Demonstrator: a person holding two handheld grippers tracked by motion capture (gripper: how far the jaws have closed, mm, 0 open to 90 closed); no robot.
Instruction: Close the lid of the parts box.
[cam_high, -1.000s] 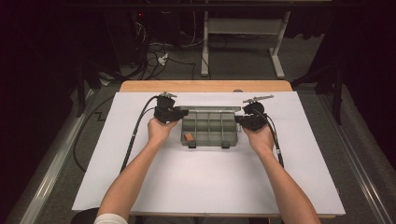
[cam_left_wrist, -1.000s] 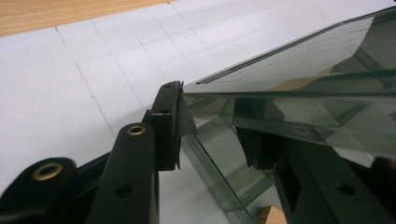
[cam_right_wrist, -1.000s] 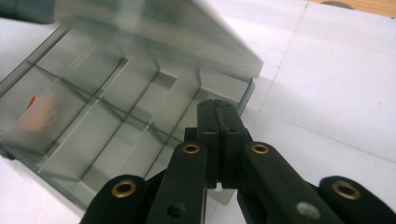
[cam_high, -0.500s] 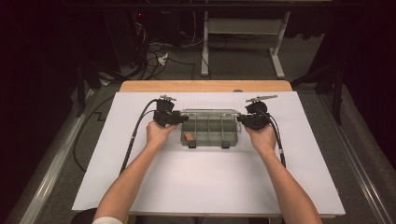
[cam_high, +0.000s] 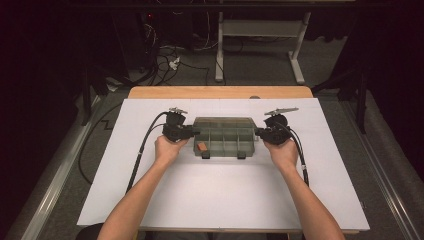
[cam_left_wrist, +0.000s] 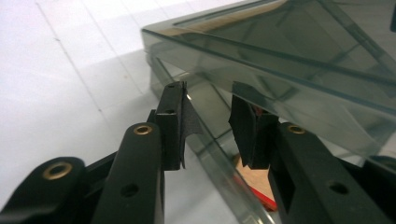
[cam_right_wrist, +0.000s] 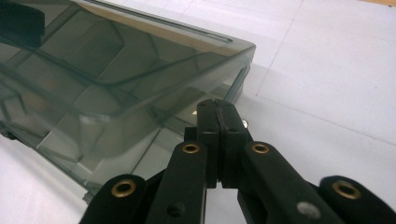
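A smoky clear compartment box (cam_high: 224, 131) lies on the white sheet, with a small orange piece (cam_high: 201, 147) in its front left cell. My left gripper (cam_high: 192, 132) is at the box's left end. Its jaws have just been closing and still stand apart (cam_left_wrist: 210, 100); the base's side wall passes between the pads without being pressed, under the slightly raised lid (cam_left_wrist: 303, 51). The orange piece (cam_left_wrist: 254, 186) shows behind the right jaw. My right gripper (cam_high: 259, 132) is at the box's right end, shut (cam_right_wrist: 218, 105), its tip against the base below the lid's corner (cam_right_wrist: 116, 70).
The white sheet (cam_high: 225, 195) covers a wooden table (cam_high: 220, 92). A black cable (cam_high: 142, 150) trails back from each gripper along the forearms. Two dark latches (cam_high: 241, 156) sit on the box's front edge. A desk frame (cam_high: 260, 45) and floor cables lie beyond the table.
Both hands and the box keep their places in the high view; no shift shows there.
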